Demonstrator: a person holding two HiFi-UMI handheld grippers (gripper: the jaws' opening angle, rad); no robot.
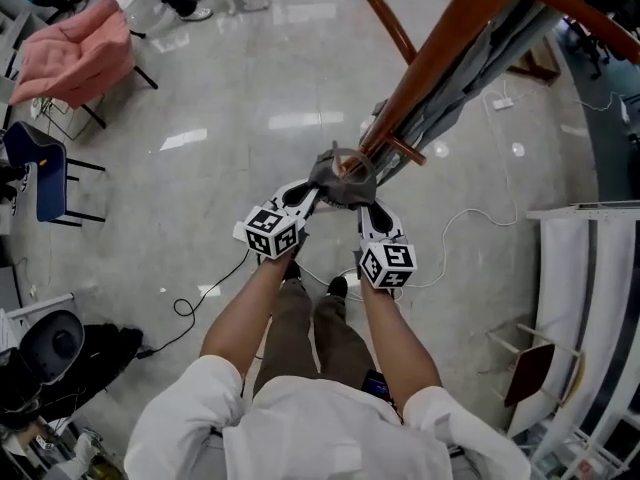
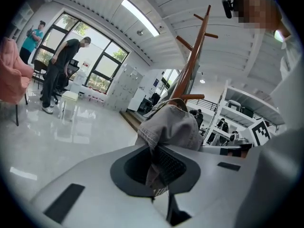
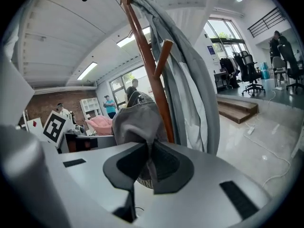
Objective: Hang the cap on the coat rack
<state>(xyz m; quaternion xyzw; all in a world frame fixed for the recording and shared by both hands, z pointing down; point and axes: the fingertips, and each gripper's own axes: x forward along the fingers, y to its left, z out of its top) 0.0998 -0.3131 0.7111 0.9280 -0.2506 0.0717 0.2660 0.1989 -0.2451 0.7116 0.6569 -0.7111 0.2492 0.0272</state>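
Note:
A grey cap hangs in the air between my two grippers, right against the brown wooden coat rack. My left gripper is shut on the cap's left edge. In the left gripper view the cap's fabric is pinched between the pads, with the coat rack's pole and a peg just behind. My right gripper is shut on the cap's right edge. In the right gripper view the cap sits next to the pole. A short peg sticks out beside the cap.
A grey garment hangs along the rack, also seen in the right gripper view. A pink-covered chair and a blue chair stand far left. Cables trail on the shiny floor. White shelving stands right. People stand by windows.

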